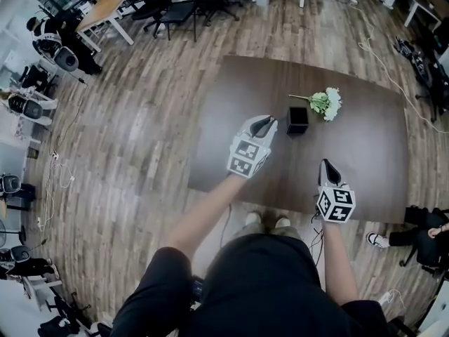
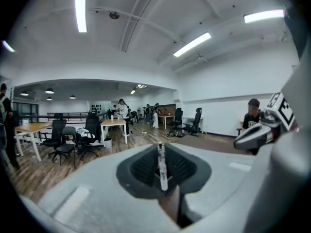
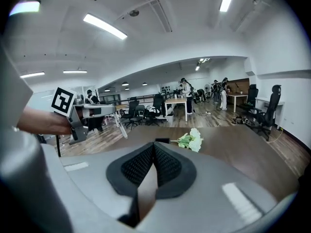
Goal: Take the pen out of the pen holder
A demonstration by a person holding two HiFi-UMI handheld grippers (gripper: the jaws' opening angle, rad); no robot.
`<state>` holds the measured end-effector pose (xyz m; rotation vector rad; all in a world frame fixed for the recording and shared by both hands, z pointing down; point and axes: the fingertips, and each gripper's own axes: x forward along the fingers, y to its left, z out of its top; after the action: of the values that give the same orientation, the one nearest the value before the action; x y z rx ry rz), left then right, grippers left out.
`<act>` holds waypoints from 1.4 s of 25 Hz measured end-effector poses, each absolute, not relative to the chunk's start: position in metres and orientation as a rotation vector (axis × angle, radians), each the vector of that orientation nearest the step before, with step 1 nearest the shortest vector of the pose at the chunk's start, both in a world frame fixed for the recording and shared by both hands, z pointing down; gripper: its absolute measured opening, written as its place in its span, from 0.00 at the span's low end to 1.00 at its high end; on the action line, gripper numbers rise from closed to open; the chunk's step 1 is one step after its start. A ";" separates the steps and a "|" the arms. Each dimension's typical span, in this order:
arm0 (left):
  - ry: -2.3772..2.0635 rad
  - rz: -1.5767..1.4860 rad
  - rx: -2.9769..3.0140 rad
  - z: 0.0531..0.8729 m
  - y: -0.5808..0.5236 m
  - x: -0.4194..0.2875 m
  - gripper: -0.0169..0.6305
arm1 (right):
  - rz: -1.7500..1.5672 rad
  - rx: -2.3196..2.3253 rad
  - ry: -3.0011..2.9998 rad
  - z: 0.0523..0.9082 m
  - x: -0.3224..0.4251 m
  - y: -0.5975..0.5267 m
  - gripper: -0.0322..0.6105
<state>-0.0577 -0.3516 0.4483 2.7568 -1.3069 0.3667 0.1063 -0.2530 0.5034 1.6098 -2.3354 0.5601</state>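
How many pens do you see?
1. The pen is pinched between the jaws of the left hand-held gripper. More might be hiding inside the black pen holder on the table; I cannot see down into it.

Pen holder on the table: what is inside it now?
No pen sticks out of the pen holder; its dark depth is hidden. The pen is between the left gripper's jaws.

Seen from the head, the pen (image 2: 161, 165) in the left tongs (image 1: 262, 124) is too small to make out; up close, its lower end is hidden between the pads (image 2: 143, 169). The right tongs (image 3: 154, 145) hide all but the top edge of the pen holder (image 3: 163, 141), and a seated person (image 1: 421, 236) is cut off at the right edge
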 end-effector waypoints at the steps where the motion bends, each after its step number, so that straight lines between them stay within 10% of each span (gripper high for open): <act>1: -1.315 0.343 2.751 0.443 -0.344 -0.064 0.10 | 0.535 1.605 -2.355 0.492 0.102 -0.250 0.05; 35: -1.499 0.092 2.554 0.442 -0.228 -0.159 0.10 | 0.224 1.635 -2.456 0.436 0.039 -0.213 0.05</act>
<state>-0.1592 -0.2285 0.4423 2.5543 -1.4988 0.0924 0.0392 -0.2129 0.4356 1.6354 -2.4556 0.2241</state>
